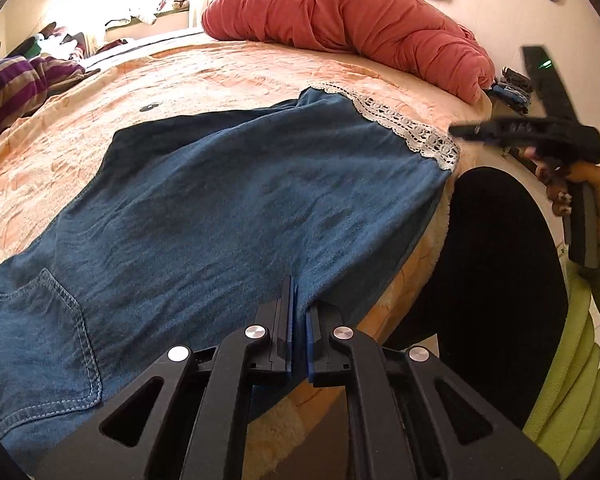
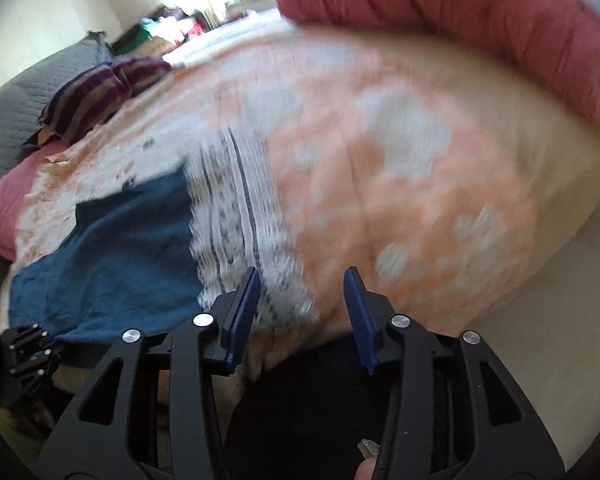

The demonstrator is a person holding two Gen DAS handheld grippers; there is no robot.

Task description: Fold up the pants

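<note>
1. Left wrist view: denim pants (image 1: 228,200) lie flat on the peach bedspread (image 1: 204,76), long axis running from the pocketed seat at lower left up to the lace-trimmed hem (image 1: 404,128) at upper right, near the bed's edge. The left gripper (image 1: 299,312) is pinched tight on the near edge of the fabric, partway along the leg, with cloth caught between the blue pads. The right gripper (image 1: 540,136) shows at far right, held in a hand (image 1: 580,188) off the bed's edge, just beside the lace hem and clear of it.

2. Right wrist view: blurred. The right gripper (image 2: 302,312) has its jaws parted with nothing between them; only bedspread (image 2: 420,184) and the lace hem (image 2: 236,216) lie ahead. The hem sits just left of and beyond the left finger (image 2: 242,312), the pants (image 2: 132,240) stretching away to the left.

3. Judgement: the right hand is nearer the hem, the left already holds mid-leg; the next grasp likely needs the right jaws shifted left onto the lace.

4. Containers: none seen in either view.
</note>
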